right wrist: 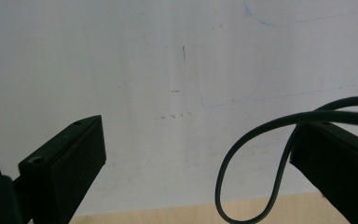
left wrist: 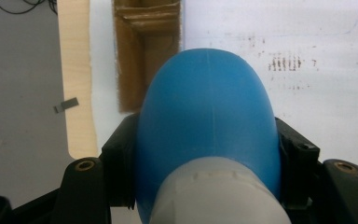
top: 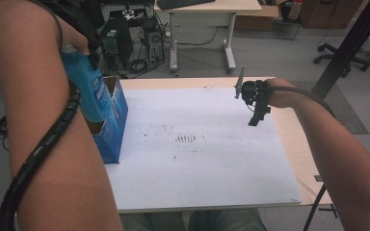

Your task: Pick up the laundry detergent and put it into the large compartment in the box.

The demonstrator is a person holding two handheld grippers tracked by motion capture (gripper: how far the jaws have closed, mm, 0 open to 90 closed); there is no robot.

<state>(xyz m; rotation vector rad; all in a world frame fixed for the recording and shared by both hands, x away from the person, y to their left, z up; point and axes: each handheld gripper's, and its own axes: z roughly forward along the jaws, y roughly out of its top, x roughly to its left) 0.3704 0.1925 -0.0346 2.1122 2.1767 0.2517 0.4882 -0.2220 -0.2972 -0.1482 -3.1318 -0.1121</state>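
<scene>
A blue plastic bottle (top: 85,91) with a pale grey cap end (left wrist: 214,191) hangs over the open top of a blue cardboard box (top: 114,126) at the table's left edge. My left gripper (left wrist: 207,140) is shut on the bottle, one black jaw pressing each side. Below it lies the box's brown inside (left wrist: 147,46). In the high view the person's left forearm hides most of that gripper. My right gripper (top: 255,119) hovers over the far right of the white sheet (top: 202,144). It is open with nothing between its jaws (right wrist: 205,154), and its cable (right wrist: 242,154) loops in front.
The white sheet covers most of the wooden table (top: 299,144), with faint dark marks (top: 187,138) at its middle. A small grey clip (top: 318,178) sits at the right edge. Beyond the table stand a desk (top: 207,9), computer gear (top: 120,38) and an office chair (top: 339,57).
</scene>
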